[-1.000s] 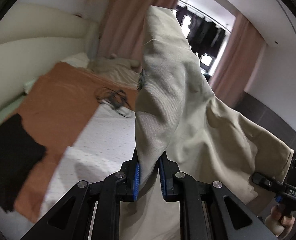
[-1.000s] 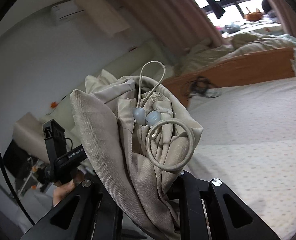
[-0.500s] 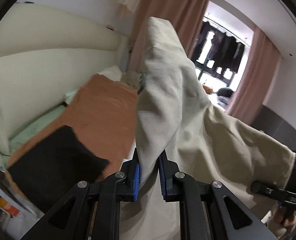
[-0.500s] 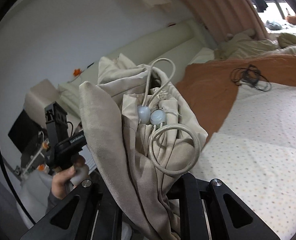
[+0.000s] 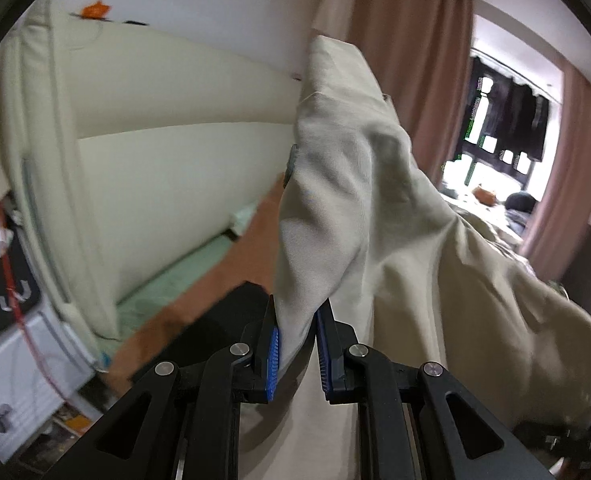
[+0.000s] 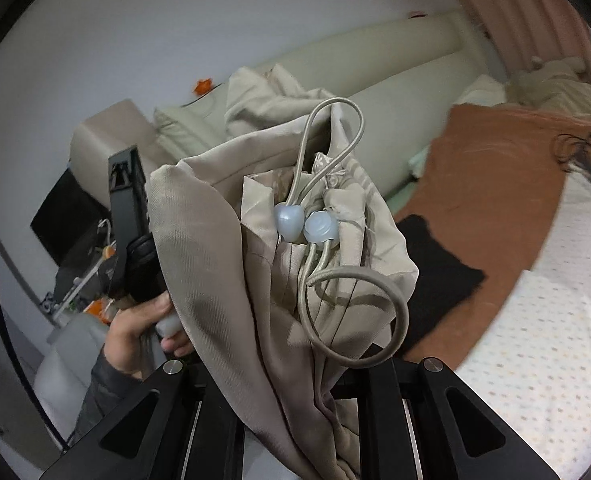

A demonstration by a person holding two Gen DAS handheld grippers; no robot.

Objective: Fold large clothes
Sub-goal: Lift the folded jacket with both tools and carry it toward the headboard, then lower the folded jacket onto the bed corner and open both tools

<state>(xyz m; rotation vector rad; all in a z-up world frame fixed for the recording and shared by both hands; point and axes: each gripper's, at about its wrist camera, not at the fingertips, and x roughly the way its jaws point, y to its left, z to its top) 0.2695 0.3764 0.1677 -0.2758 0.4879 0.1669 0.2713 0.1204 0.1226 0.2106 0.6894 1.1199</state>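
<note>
A large beige garment [image 5: 355,184] hangs in the air between both grippers. My left gripper [image 5: 297,344] is shut on a fold of it, blue pads pressed on the cloth. My right gripper [image 6: 295,376] is shut on a bunched part of the same garment [image 6: 223,264], where a beige drawstring [image 6: 335,280] with two pale blue toggles [image 6: 305,226] loops out. Its fingertips are hidden by the cloth. The left gripper's body [image 6: 129,216] and the hand holding it show at the left of the right wrist view.
A bed with a dotted white sheet [image 6: 535,344] and an orange blanket [image 6: 495,176] lies below. A black cloth [image 6: 435,280] rests on the blanket, and cables [image 6: 583,152] lie farther back. A cream headboard [image 5: 155,168] lines the wall. Curtains and a window [image 5: 495,120] stand beyond.
Both grippers have swung left towards the headboard while still holding the garment. The bed has slid rightward in both views and the headboard now fills more of the left wrist view.
</note>
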